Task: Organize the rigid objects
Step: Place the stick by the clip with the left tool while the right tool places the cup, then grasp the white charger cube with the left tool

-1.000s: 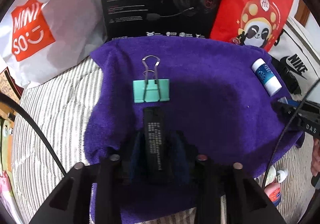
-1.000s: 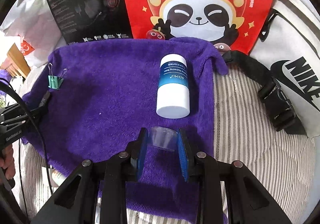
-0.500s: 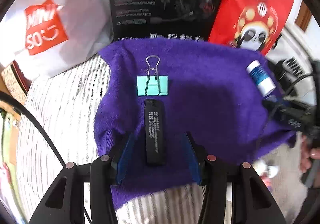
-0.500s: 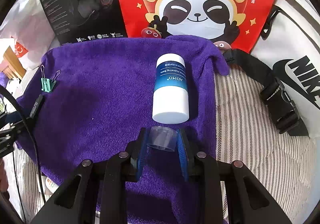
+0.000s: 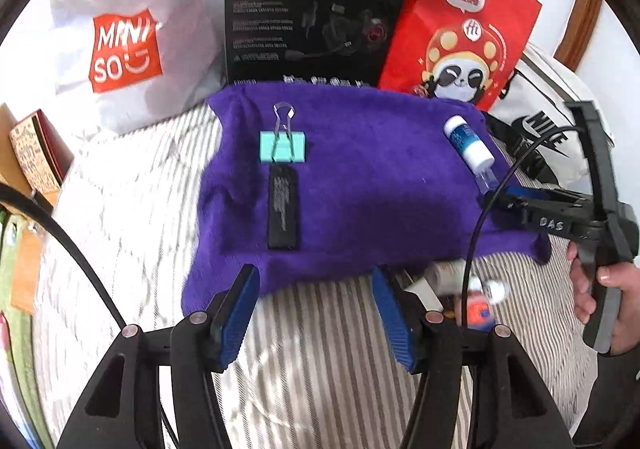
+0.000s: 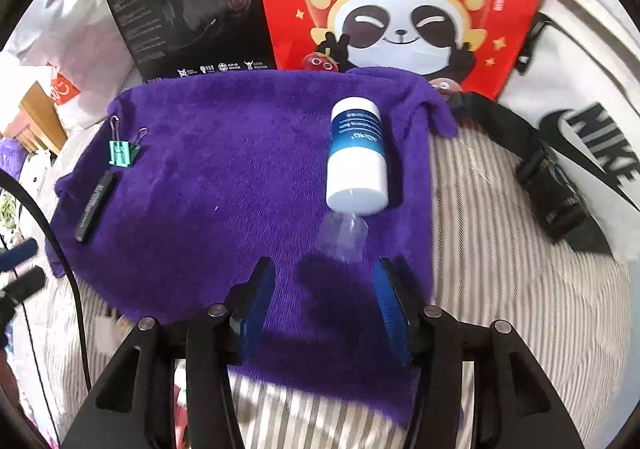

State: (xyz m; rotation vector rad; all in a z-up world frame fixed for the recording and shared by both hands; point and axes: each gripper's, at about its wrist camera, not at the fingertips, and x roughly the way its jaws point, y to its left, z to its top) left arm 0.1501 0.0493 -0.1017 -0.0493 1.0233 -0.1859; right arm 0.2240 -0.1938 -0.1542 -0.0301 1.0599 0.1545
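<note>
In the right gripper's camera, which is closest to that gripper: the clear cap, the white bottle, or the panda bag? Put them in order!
From the right gripper:
1. Clear cap, on the purple towel just ahead of the opening jaws, not between them.
2. White bottle, lying right behind the cap.
3. Panda bag, standing at the towel's far edge.

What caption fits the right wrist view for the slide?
Right gripper opening, nothing between its jaws, above clear cap and white bottle on purple towel.

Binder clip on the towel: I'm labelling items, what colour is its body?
Mint green binder clip, with silver wire handles; clearest in the left wrist view.
</note>
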